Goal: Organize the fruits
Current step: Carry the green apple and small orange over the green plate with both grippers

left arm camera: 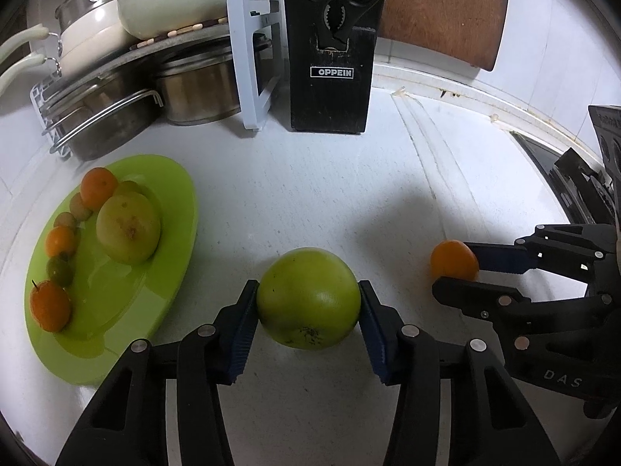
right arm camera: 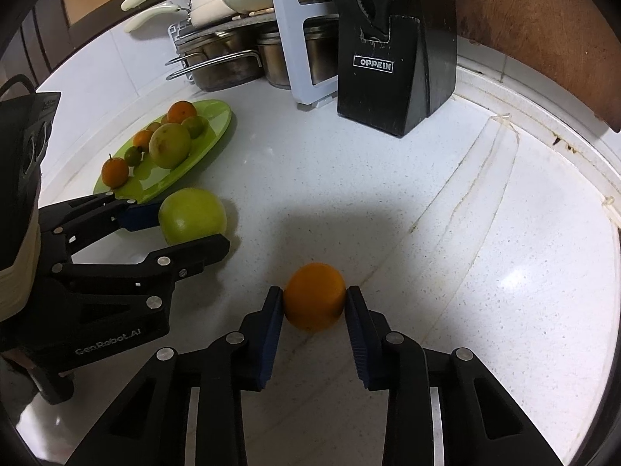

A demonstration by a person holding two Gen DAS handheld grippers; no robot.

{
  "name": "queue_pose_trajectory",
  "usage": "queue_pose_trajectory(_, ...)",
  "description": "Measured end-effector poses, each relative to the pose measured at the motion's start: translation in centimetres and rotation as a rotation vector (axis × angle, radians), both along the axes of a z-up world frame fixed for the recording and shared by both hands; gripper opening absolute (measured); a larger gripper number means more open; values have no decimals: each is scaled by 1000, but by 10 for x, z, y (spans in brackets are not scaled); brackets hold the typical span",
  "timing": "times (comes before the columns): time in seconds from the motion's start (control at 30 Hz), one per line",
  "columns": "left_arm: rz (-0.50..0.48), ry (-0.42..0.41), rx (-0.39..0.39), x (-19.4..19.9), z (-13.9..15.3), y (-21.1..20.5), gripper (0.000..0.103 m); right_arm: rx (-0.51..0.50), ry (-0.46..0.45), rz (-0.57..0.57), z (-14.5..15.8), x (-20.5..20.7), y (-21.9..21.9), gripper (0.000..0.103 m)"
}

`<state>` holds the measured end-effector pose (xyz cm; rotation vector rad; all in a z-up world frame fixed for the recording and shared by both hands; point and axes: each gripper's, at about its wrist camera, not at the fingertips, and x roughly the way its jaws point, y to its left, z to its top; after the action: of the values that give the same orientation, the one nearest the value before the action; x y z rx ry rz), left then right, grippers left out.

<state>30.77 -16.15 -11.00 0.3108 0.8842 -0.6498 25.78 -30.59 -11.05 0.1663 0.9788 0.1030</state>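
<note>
My left gripper (left arm camera: 308, 303) is shut on a large green fruit (left arm camera: 308, 298), its blue pads pressing both sides, just above the white counter; it shows in the right wrist view too (right arm camera: 192, 215). My right gripper (right arm camera: 314, 301) is shut on a small orange (right arm camera: 314, 296), also seen in the left wrist view (left arm camera: 453, 260). A lime-green plate (left arm camera: 170, 256) to the left holds another large green fruit (left arm camera: 128, 227), several small oranges and several small green fruits. The plate also shows in the right wrist view (right arm camera: 217, 124).
A black OPPEIN knife block (left arm camera: 330, 77) with scissors stands at the back. A white rack (left arm camera: 252, 58) with steel pots (left arm camera: 194, 89) and cream cookware is behind the plate. A wooden board (left arm camera: 446, 7) leans on the wall. The counter's raised edge (left arm camera: 485, 89) runs along the right.
</note>
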Motion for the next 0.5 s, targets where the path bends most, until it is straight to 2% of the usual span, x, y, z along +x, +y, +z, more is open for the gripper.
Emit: queue_pose_trajectory(0.5,55,-30,-42,-17,26,18,49,11,-57,12,18,-9,2,33)
